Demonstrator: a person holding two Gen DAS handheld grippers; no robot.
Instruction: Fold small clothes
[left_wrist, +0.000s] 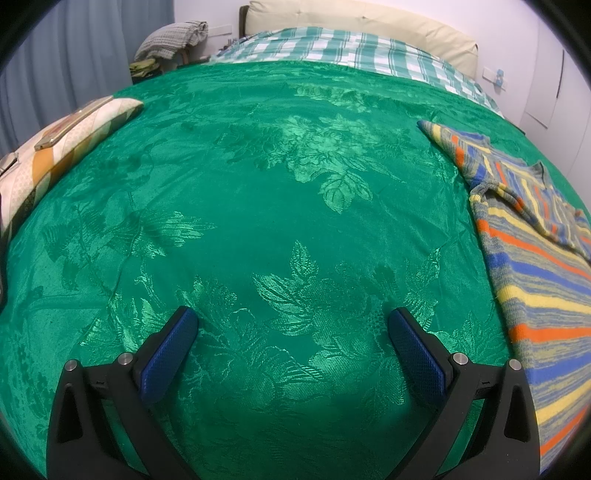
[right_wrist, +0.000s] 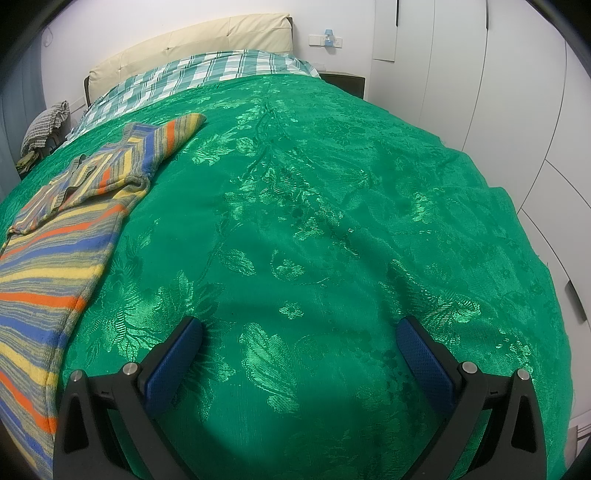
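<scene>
A small striped knit sweater (left_wrist: 535, 266), in grey, yellow, orange and blue, lies on the green bedspread (left_wrist: 277, 206). It fills the right edge of the left wrist view, with one sleeve folded across the chest and the other stretching away. It also shows at the left of the right wrist view (right_wrist: 66, 236). My left gripper (left_wrist: 293, 321) is open and empty, over bare bedspread left of the sweater. My right gripper (right_wrist: 299, 330) is open and empty, over bare bedspread (right_wrist: 332, 221) right of the sweater.
A patterned pillow (left_wrist: 70, 136) lies at the bed's left edge. A checked sheet (left_wrist: 351, 51) and cream headboard (left_wrist: 369, 18) are at the far end. A chair with clothes (left_wrist: 173, 40) stands far left. White wardrobe doors (right_wrist: 517, 92) stand along the right.
</scene>
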